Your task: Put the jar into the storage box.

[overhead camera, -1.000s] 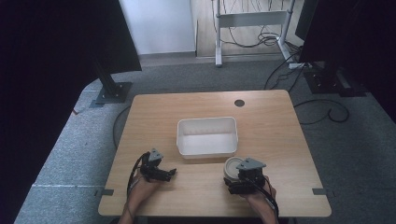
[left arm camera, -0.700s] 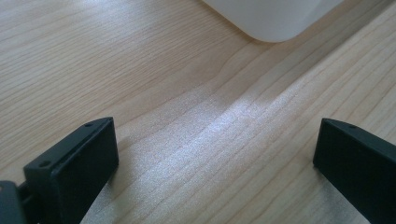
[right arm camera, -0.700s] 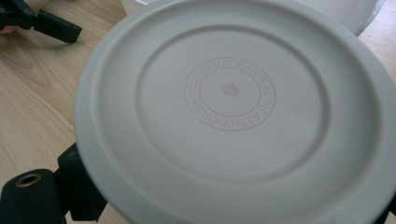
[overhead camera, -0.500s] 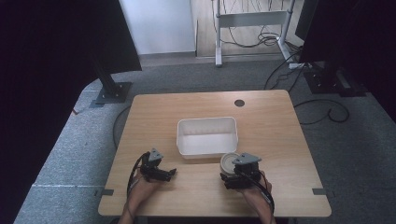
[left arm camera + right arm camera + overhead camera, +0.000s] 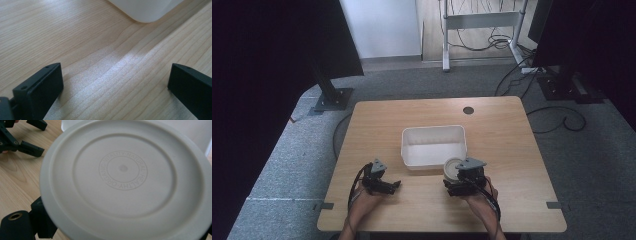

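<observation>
Nearest to me on the worktop [image 5: 512,130] I have my right claw [image 5: 457,176] clamped on a round off-white lid [image 5: 452,167], which fills most of the right gripper view [image 5: 125,180], its face tilted toward the camera with a ring of embossed lettering around a small centre dot; a black jaw shows beneath its lower left rim. From the high view the lid sits just at the near right corner of the white rectangular tub [image 5: 433,145], touching or overlapping its rim, I cannot tell which. My left claw [image 5: 393,185] rests low over the wood to the left, jaws spread wide with nothing between them, and in the left gripper view [image 5: 115,82] they frame bare grain with a rounded corner of the tub [image 5: 147,10] ahead. The two claws are well apart, with clear wood between them. The tub stands in the middle of the worktop, directly ahead of both claws. Beyond it a small dark grommet hole [image 5: 468,110] sits near the far edge. Past the worktop lie grey carpet [image 5: 412,80], a black stand base [image 5: 332,97] at far left, loose cables [image 5: 557,120] at right and a white desk frame [image 5: 477,20]
</observation>
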The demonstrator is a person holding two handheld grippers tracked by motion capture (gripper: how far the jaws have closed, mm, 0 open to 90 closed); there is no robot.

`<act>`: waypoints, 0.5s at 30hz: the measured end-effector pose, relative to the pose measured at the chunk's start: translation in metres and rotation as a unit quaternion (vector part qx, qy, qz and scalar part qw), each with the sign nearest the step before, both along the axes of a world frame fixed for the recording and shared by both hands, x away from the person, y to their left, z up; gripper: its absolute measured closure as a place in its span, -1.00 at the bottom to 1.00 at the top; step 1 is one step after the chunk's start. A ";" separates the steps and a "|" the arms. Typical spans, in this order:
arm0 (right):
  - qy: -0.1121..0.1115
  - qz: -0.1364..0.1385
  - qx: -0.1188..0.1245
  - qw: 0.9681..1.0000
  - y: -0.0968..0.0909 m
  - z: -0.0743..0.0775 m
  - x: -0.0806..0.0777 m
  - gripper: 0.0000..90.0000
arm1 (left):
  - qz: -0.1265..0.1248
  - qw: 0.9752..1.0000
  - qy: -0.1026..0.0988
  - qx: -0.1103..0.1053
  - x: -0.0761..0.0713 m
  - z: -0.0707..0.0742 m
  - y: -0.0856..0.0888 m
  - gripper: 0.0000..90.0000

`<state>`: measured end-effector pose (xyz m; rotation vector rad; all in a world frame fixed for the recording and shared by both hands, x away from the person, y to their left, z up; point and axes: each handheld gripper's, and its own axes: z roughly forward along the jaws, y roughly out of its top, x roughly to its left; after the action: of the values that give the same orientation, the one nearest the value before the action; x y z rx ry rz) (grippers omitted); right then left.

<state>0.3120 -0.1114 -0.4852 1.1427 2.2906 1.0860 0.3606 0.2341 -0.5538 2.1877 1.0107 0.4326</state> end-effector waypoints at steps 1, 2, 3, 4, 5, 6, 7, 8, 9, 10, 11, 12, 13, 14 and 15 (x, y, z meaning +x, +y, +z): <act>0.000 0.000 0.002 1.000 0.001 0.001 0.001 -0.79 | 0.000 1.000 0.000 0.000 0.000 0.000 0.000 -1.00; 0.001 0.001 0.003 1.000 0.002 0.002 0.002 -0.79 | 0.000 1.000 0.000 0.000 0.000 0.000 0.000 -1.00; 0.001 0.001 0.003 1.000 0.003 0.002 0.003 -0.79 | 0.000 1.000 0.000 0.000 0.000 0.000 0.000 -1.00; 0.000 0.001 0.001 1.000 0.004 0.003 0.004 -0.79 | 0.000 1.000 0.000 0.000 0.000 0.000 0.000 -1.00; 0.000 0.002 0.000 1.000 0.005 0.003 0.005 -0.79 | 0.000 1.000 0.000 0.000 0.000 0.000 0.000 -1.00; 0.001 0.002 0.000 1.000 0.006 0.004 0.007 -0.79 | 0.000 1.000 0.000 0.000 0.000 0.000 0.000 -1.00; 0.001 0.002 -0.001 1.000 0.007 0.004 0.008 -0.79 | 0.000 1.000 0.000 0.000 0.000 0.000 0.000 -1.00; 0.001 0.002 -0.001 1.000 0.008 0.005 0.009 -0.79 | -0.001 1.000 0.000 0.000 0.000 0.000 0.000 -1.00; 0.001 0.002 -0.001 1.000 0.009 0.005 0.010 -0.79 | -0.001 1.000 0.000 0.000 0.000 0.000 0.000 -1.00; 0.001 0.002 -0.001 1.000 0.010 0.006 0.011 -0.79 | -0.001 1.000 0.000 0.000 0.000 0.000 0.000 -1.00; 0.001 0.002 -0.001 1.000 0.011 0.006 0.013 -0.79 | -0.001 1.000 0.000 0.000 0.000 0.000 0.000 -1.00; 0.000 0.002 -0.002 1.000 0.011 0.007 0.014 -0.79 | -0.001 1.000 0.000 0.000 0.000 0.000 0.000 -1.00; 0.000 0.002 -0.003 1.000 0.012 0.007 0.015 -0.79 | -0.001 1.000 0.000 0.000 0.000 0.000 0.000 -1.00; -0.001 0.001 -0.003 1.000 0.013 0.008 0.017 -0.79 | -0.001 1.000 0.000 0.000 0.000 0.000 0.000 -1.00; -0.001 0.001 -0.002 1.000 0.014 0.009 0.018 -0.79 | -0.001 1.000 0.000 0.000 0.000 0.000 0.000 -1.00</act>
<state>0.3299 -0.0979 -0.4765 1.1362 2.2917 1.0834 0.3609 0.2340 -0.5538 2.1886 1.0086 0.4318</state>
